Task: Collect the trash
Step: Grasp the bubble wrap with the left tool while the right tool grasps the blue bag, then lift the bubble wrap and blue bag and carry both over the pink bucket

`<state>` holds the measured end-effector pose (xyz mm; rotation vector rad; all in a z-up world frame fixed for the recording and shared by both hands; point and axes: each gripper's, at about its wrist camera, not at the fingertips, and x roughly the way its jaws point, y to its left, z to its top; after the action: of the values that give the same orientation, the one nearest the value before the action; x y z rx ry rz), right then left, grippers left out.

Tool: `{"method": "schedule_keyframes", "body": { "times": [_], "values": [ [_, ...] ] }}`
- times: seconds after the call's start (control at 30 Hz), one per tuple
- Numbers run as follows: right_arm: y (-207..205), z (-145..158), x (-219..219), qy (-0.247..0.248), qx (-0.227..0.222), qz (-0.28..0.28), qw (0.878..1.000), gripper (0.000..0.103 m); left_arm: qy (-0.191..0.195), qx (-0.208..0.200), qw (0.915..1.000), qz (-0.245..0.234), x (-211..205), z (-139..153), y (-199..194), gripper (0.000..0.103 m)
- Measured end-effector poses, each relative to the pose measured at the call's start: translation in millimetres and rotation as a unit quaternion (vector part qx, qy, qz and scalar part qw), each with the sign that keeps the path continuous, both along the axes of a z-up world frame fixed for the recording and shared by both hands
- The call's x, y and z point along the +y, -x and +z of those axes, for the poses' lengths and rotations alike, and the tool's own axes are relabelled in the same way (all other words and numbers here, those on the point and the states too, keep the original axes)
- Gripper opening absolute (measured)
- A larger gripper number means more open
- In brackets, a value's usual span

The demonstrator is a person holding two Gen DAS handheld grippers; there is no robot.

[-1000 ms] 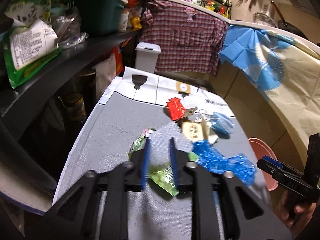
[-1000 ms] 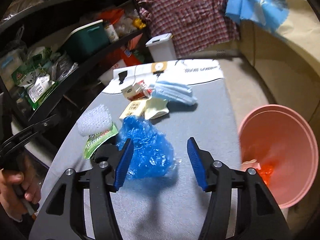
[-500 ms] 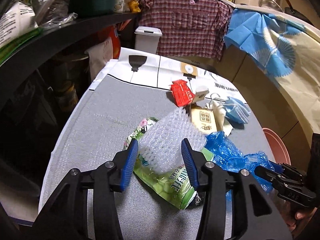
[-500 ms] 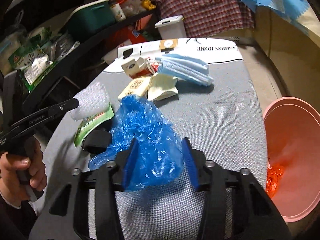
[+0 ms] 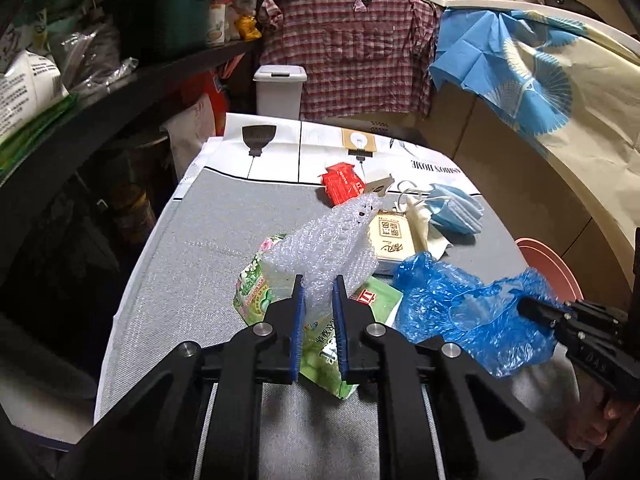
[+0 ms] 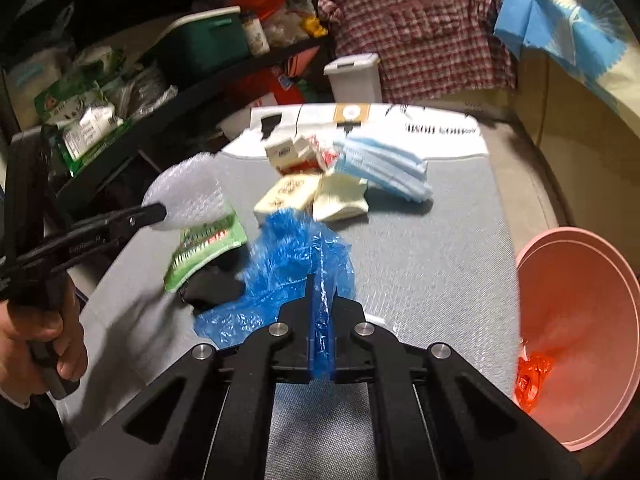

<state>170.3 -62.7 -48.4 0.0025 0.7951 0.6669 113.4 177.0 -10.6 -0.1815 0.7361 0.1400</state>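
Grippers (image 5: 318, 292) (image 6: 321, 300) clamped w/ trash, level.

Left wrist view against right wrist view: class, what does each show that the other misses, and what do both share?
Only the left wrist view shows the left gripper shut on the bubble wrap. Only the right wrist view shows the orange wrapper inside the pink bin. Both show the blue plastic bag, face mask and green packet.

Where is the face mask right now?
The face mask lies at the table's far end, right of the red carton and beside the cream packet, beyond the blue bag.
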Motion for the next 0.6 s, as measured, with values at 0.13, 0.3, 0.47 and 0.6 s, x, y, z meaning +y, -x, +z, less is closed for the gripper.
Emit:
{"method": "schedule_keyframes", "body": {
  "times": [0.13, 0.3, 0.47, 0.6],
  "values": [
    [4.6, 10.4, -7.4, -0.013, -0.013, -0.011, 1.0, 0.004, 0.0, -0.007, 1.0, -0.001, -2.6, 6.9, 8.9, 0.013],
    [14.5, 24.1, -12.4, -0.024, -0.031, -0.016, 0.999, 0.004, -0.004, -0.015, 0.9998, -0.007, -9.8, 13.5, 21.1, 0.013],
    [25.2, 35.8, -18.0, -0.034, -0.047, -0.019, 0.998, 0.004, -0.008, -0.023, 0.9996, -0.013, -17.2, 19.3, 32.5, 0.013],
    [32.2, 41.0, -22.8, -0.035, -0.054, -0.024, 0.998, 0.004, -0.012, -0.029, 0.9994, -0.014, -24.4, 23.4, 41.7, 0.013]
  ]
}}
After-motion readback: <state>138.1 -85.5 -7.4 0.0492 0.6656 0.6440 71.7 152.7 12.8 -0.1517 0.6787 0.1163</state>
